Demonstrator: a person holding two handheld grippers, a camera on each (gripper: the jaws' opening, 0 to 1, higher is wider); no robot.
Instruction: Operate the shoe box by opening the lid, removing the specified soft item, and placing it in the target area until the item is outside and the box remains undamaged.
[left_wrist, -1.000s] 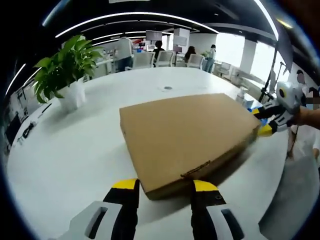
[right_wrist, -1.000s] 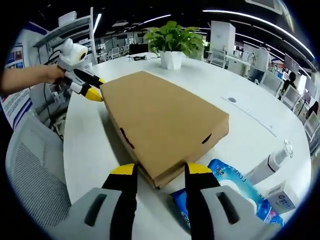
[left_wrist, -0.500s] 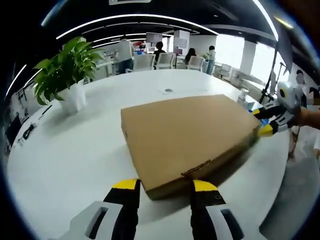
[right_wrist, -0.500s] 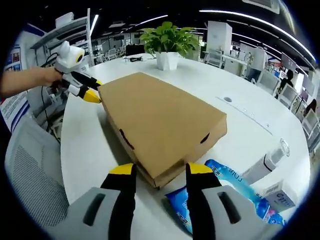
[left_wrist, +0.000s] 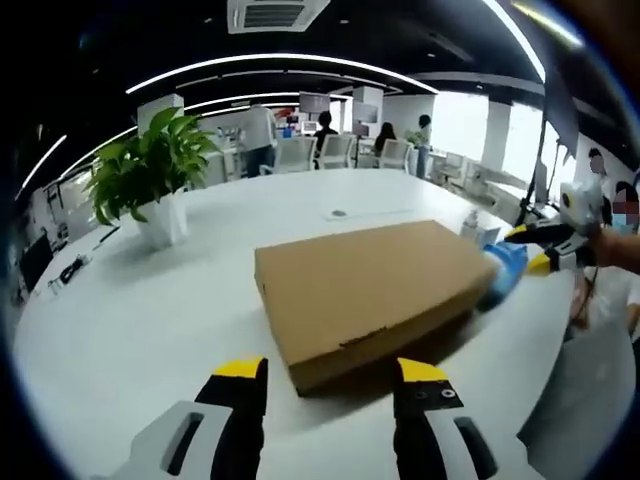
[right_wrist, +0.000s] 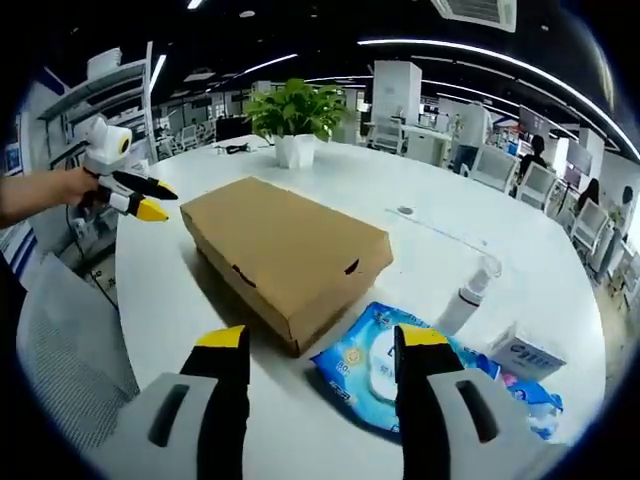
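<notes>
cardboard shoe box (right_wrist: 285, 255) lies closed, unlabelled, lettering on blue wipes pack (right_wrist: 375, 365) unreadable; both hand-held grippers (left_wrist: 330, 375) (right_wrist: 315, 345) released.

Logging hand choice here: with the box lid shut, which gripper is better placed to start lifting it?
Probably the left gripper: open, it faces the shoe box end squarely, with nothing between. The right gripper, also open, has a blue wipes pack beside its corner.

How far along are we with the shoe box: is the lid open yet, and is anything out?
Nothing looks done. The shoe box lies shut on the white table, its lid flat. In hand: nothing; the left gripper and the right gripper both hang open, short of the box and not touching it. Left to do: open the lid, take out the soft item and place it outside.
</notes>
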